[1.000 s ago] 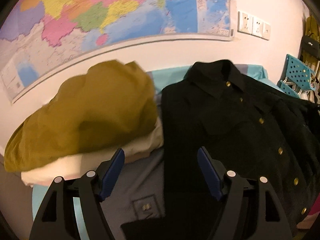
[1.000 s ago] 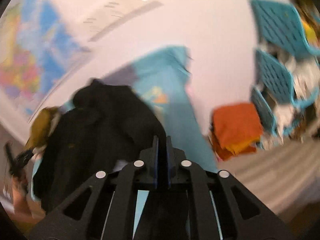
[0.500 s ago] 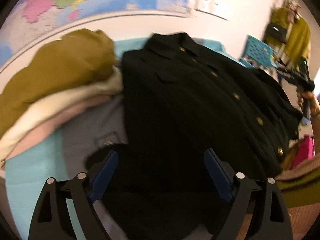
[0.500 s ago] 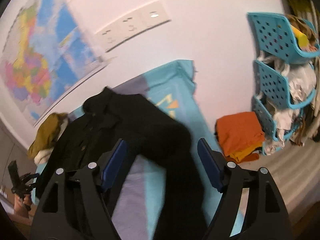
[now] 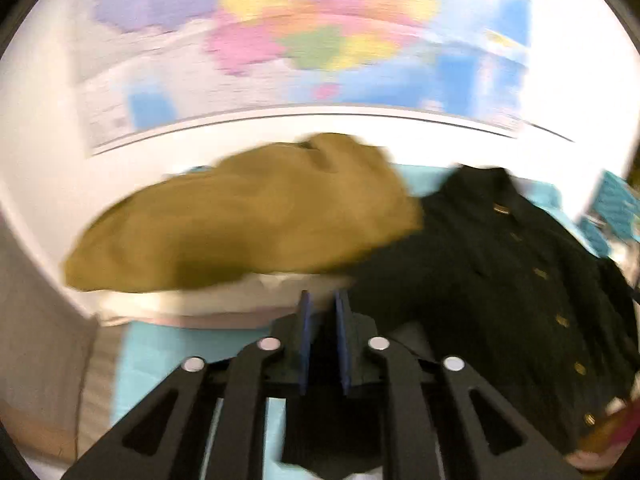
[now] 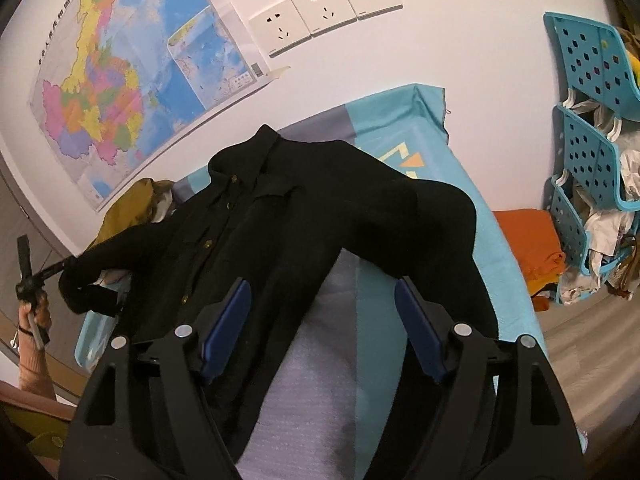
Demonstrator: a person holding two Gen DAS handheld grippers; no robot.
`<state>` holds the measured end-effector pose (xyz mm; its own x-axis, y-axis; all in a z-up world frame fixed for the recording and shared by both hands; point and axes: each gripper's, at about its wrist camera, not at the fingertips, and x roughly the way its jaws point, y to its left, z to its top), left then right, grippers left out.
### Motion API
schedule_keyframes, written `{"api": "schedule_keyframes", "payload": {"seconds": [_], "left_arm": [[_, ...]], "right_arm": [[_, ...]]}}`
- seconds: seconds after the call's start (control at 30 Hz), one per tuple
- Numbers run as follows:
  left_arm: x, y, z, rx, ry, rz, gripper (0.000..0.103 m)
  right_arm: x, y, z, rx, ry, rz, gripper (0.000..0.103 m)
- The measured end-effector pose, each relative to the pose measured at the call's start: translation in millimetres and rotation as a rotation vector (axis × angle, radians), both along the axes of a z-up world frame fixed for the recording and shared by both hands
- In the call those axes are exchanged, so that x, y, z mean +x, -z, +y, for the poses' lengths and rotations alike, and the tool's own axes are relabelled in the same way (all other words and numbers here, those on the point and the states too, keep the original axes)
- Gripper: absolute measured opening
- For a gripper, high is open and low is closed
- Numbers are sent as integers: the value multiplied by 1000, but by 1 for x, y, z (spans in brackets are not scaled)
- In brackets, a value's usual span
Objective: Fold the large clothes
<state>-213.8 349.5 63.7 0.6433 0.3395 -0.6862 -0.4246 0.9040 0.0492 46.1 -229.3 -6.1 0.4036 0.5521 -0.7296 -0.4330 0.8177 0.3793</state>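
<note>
Lying on the blue table by the wall is a big black shirt with gold buttons. The left tool is closing, with black cloth from the sleeve between its pads. The right tool is spread wide above the shirt, holding nothing.

A black button-front jacket is being spread over a turquoise and grey mat. The right gripper is being held above it, jaws wide apart, nothing between them. One sleeve is being pinched by the left gripper, gripped in a hand.
</note>
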Motion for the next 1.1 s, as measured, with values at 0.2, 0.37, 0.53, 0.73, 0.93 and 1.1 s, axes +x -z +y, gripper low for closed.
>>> {"api": "schedule_keyframes", "payload": {"seconds": [0.2,0.37,0.53,0.73,0.93,1.1], "left_arm": [[4,51,17,56,-192,182,32],[-29,19,-33,-43,67,-125,55],[-12,2,-93,-34,296,-189,64],[26,29,-160,-100,541,-132,65],[60,75,-201,-150,670,-10,67],[68,102,-207,-203,648,62,67]], "right_arm": [[-2,-2,-16,-31,62,-17,77],[-5,-5,-38,-142,130,-59,95],[1,22,-44,-172,89,31,79],[8,14,-48,-188,45,43,19],[-25,-31,-29,-120,14,-75,75],[-43,12,17,-3,-133,94,63]]}}
